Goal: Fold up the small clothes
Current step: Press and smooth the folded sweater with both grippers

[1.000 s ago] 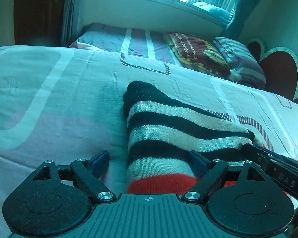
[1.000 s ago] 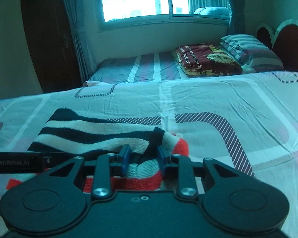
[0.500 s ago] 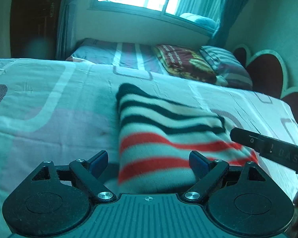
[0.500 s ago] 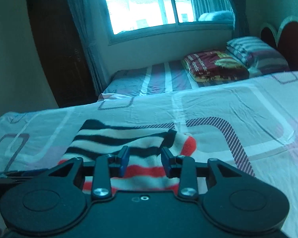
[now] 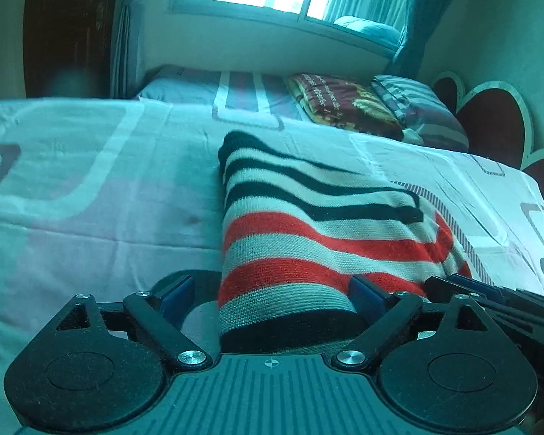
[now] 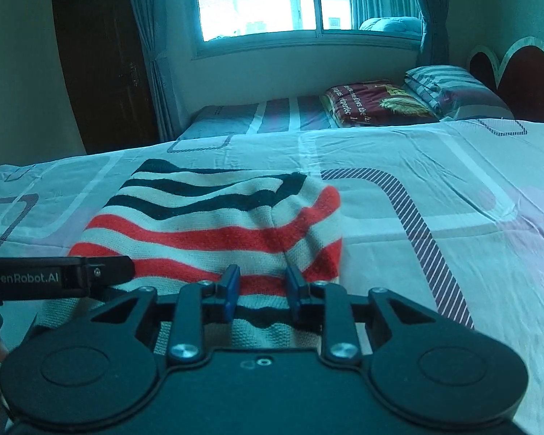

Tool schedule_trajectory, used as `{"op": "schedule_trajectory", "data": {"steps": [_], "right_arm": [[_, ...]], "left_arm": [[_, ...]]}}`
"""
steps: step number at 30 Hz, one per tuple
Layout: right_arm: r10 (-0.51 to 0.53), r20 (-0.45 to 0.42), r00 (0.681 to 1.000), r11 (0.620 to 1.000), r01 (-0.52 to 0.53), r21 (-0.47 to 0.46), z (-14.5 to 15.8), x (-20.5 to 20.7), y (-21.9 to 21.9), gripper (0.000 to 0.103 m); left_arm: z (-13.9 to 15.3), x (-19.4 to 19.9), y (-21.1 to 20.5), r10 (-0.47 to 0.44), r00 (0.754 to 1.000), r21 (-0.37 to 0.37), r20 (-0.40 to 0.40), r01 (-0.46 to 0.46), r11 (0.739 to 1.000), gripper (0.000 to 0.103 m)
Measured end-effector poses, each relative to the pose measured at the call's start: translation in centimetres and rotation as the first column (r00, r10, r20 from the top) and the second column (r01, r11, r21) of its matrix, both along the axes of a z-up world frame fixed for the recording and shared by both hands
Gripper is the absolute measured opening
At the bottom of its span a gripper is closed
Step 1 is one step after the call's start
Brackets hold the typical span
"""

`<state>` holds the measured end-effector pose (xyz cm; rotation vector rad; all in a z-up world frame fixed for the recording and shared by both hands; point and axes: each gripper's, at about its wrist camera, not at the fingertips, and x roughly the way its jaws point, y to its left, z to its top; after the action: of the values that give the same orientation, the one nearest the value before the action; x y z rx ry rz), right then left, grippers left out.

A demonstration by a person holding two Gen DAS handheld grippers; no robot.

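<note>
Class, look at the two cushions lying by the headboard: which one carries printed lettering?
The dark red cushion, which shows pale lettering and a gold print. The grey striped pillow beside it, nearer the headboard, has stripes only.

The small knitted garment (image 5: 308, 224) carries cream, black and red horizontal stripes. The bed sheet (image 6: 435, 166) is pale white and pink with grey rounded-rectangle outlines, some hatched. A dark red folded blanket (image 6: 373, 105) bears yellow print. The claws are black with blue pads (image 6: 232, 290).
</note>
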<state>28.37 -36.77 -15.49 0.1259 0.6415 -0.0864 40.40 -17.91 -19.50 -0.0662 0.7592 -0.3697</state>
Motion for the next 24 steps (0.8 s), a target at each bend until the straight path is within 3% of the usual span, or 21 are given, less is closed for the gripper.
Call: {"op": "schedule_trajectory", "data": {"steps": [3,6,9,12,15,20,24], "right_arm": [[0.003,0.02,1.0,0.998,-0.004,0.057,1.4,-1.4,0.0,0.03],[0.04,0.039,0.998,0.999,-0.041,0.013,2.4,-3.4,1.2,0.031],[0.042,0.026,0.999,0.999,-0.042,0.0,2.1,-4.9,1.8,0.029],[0.01,-0.011,1.0,1.0,-0.01,0.012,0.2,-5.5,1.4,0.029],[0.0,-0.005,1.0,1.0,0.0,0.003,-0.2,-5.5,1.3,0.028],[-0.006,0.03,1.0,1.0,0.005,0.028,1.8,-7.5,2.1,0.031],[0.004,0.001,1.0,1.0,-0.004,0.006,1.2,-9.0,2.8,0.031]], "left_arm": [[1.4,-1.9,0.7,-0.016,0.999,-0.001,0.028,0.016,1.0,0.092],[1.8,-4.0,1.0,-0.058,0.997,0.023,0.046,0.057,0.998,0.092],[0.5,-5.1,1.0,-0.08,0.997,0.046,0.002,0.079,0.996,0.092],[-1.0,-5.3,1.5,-0.068,0.996,0.013,-0.055,0.069,0.998,0.092],[-1.0,-5.5,1.3,-0.07,0.996,0.025,-0.053,0.071,0.997,0.092],[-0.5,-7.4,2.0,-0.088,0.994,0.031,-0.062,0.09,0.996,0.092],[-1.7,-8.2,2.3,-0.082,0.993,0.034,-0.08,0.085,0.996,0.092]]}}
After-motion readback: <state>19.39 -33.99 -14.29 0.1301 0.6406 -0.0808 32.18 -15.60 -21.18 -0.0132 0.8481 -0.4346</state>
